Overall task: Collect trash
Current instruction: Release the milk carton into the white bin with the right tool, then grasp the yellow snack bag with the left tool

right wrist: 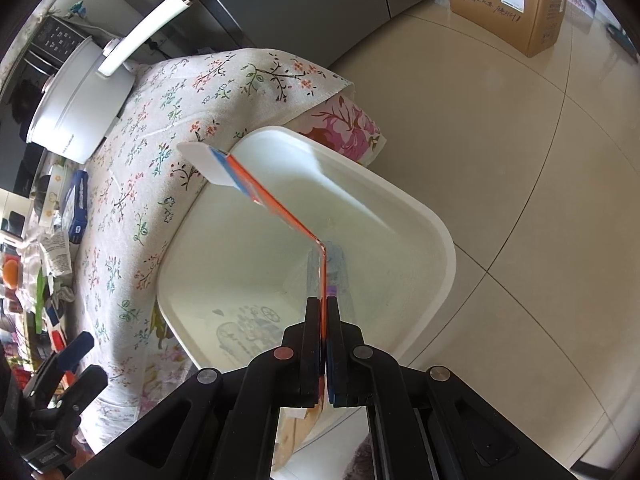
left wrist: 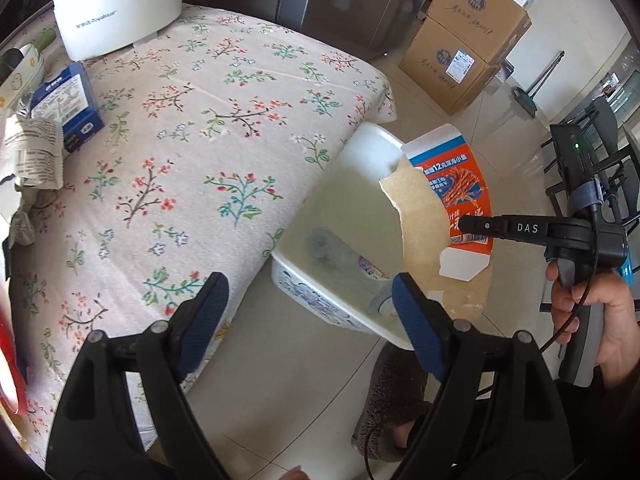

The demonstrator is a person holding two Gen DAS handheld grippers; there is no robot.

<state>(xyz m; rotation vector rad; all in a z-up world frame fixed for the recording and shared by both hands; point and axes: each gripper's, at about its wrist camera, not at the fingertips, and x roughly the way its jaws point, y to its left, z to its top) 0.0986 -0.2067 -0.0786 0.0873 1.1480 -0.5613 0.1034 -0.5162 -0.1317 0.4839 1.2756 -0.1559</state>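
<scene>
A: Carton [left wrist: 444,216] status, left wrist view?
B: Flattened snack carton clamped flat between the fingers of the right gripper [left wrist: 460,226], suspended over the white bin [left wrist: 344,208]. Left gripper [left wrist: 308,312] spread wide, nothing between its pads, beside the floral-cloth table [left wrist: 192,152].
A: Right wrist view?
B: Right gripper [right wrist: 324,320] closed on the carton [right wrist: 280,204], seen edge-on. Bin [right wrist: 440,236] directly below the fingertips; a clear plastic bottle [right wrist: 336,276] lies inside.
</scene>
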